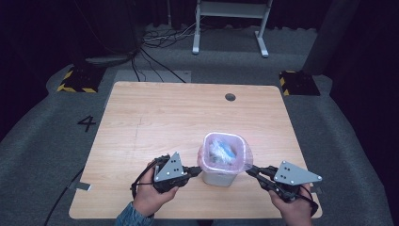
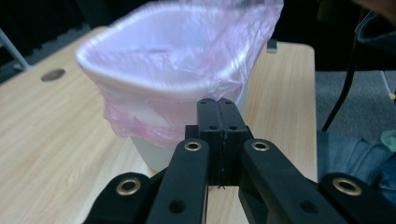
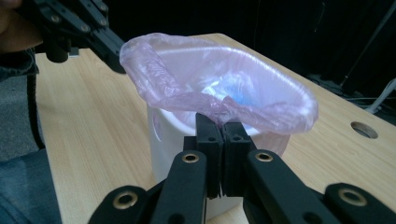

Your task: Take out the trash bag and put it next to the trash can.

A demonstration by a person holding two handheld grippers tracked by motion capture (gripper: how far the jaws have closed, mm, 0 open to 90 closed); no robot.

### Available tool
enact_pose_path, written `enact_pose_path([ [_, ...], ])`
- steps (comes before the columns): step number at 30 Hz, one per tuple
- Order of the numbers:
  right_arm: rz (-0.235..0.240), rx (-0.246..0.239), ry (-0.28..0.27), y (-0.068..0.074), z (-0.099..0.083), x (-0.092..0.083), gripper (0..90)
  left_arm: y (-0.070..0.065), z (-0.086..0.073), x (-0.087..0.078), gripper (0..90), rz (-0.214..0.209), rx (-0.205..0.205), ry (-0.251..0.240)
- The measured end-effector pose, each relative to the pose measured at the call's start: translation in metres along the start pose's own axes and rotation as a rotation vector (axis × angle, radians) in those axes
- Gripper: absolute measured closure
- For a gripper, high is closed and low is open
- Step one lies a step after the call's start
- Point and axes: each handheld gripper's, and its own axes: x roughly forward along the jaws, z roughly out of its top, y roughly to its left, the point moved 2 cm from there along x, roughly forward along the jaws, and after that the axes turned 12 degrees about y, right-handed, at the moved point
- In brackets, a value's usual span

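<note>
Bin (image 1: 219, 175) with pink liner (image 1: 225, 160) stands near the table (image 1: 141, 122) front edge in the high view. Left gripper view: left gripper (image 2: 218, 103) fingers pinch the liner's edge. Right gripper view: right gripper (image 3: 221, 122) fingers likewise. Next, probably lift both together.

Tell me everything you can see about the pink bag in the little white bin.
The pink bag is thin, see-through plastic lining a small white bin near the table's front edge. Its top folds out over the rim and hangs crinkled down the sides. Crumpled blue and white waste lies inside. The left gripper is shut on its edge at one side, the right gripper shut on a bunched fold at the opposite side.
</note>
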Motion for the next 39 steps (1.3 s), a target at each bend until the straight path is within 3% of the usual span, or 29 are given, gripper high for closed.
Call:
enact_pose_path([
  [7, -0.008, -0.033, -0.019, 0.005, 0.011, -0.007, 89.3, -0.002, 0.012, -0.017, 89.9, 0.039, 0.010, -0.044],
  [11, -0.025, -0.027, -0.016, -0.003, 0.014, -0.006, 89.4, 0.013, 0.017, -0.012, 89.9, 0.107, -0.027, -0.035],
  [13, -0.033, -0.007, -0.003, -0.012, 0.014, 0.000, 89.4, 0.030, 0.018, 0.003, 89.9, 0.131, -0.073, -0.006],
  [18, -0.060, 0.017, 0.039, -0.020, 0.012, 0.011, 89.5, 0.040, 0.018, 0.020, 89.9, 0.155, -0.104, 0.045],
  [19, -0.108, 0.018, 0.075, -0.021, 0.010, 0.015, 89.4, 0.041, 0.018, 0.023, 89.9, 0.155, -0.107, 0.057],
  [20, -0.108, 0.018, 0.075, -0.021, 0.010, 0.015, 89.4, 0.042, 0.018, 0.026, 89.9, 0.160, -0.108, 0.068],
  [21, -0.138, 0.019, 0.110, -0.021, 0.009, 0.019, 89.5, 0.043, 0.017, 0.028, 89.9, 0.167, -0.106, 0.081],
  [24, -0.155, 0.031, 0.137, -0.021, 0.005, 0.023, 89.6, 0.045, 0.016, 0.032, 89.9, 0.168, -0.114, 0.104],
  [25, -0.158, 0.043, 0.140, -0.021, 0.004, 0.024, 89.6, 0.045, 0.015, 0.034, 90.0, 0.192, -0.105, 0.153],
  [26, -0.164, 0.050, 0.147, -0.021, 0.002, 0.024, 89.6, 0.045, 0.014, 0.035, 89.9, 0.200, -0.103, 0.173],
  [30, -0.153, 0.069, 0.156, -0.017, -0.006, 0.027, 89.0, 0.044, 0.010, 0.039, 89.9, 0.161, -0.104, 0.182],
  [33, -0.144, 0.082, 0.140, -0.016, -0.008, 0.026, 81.5, 0.044, 0.007, 0.038, 89.9, 0.148, -0.111, 0.178],
  [35, -0.155, 0.100, 0.120, -0.018, -0.008, 0.022, 67.5, 0.045, 0.004, 0.035, 89.9, 0.137, -0.123, 0.173],
  [36, -0.178, 0.110, 0.104, -0.020, -0.010, 0.019, 50.5, 0.045, 0.002, 0.033, 89.8, 0.134, -0.121, 0.174],
  [37, -0.179, 0.116, 0.099, -0.021, -0.011, 0.017, 45.4, 0.045, 0.000, 0.029, 89.4, 0.132, -0.125, 0.176],
  [39, -0.180, 0.127, 0.092, -0.022, -0.013, 0.014, 35.8, 0.045, -0.001, 0.029, 73.5, 0.138, -0.132, 0.177],
])
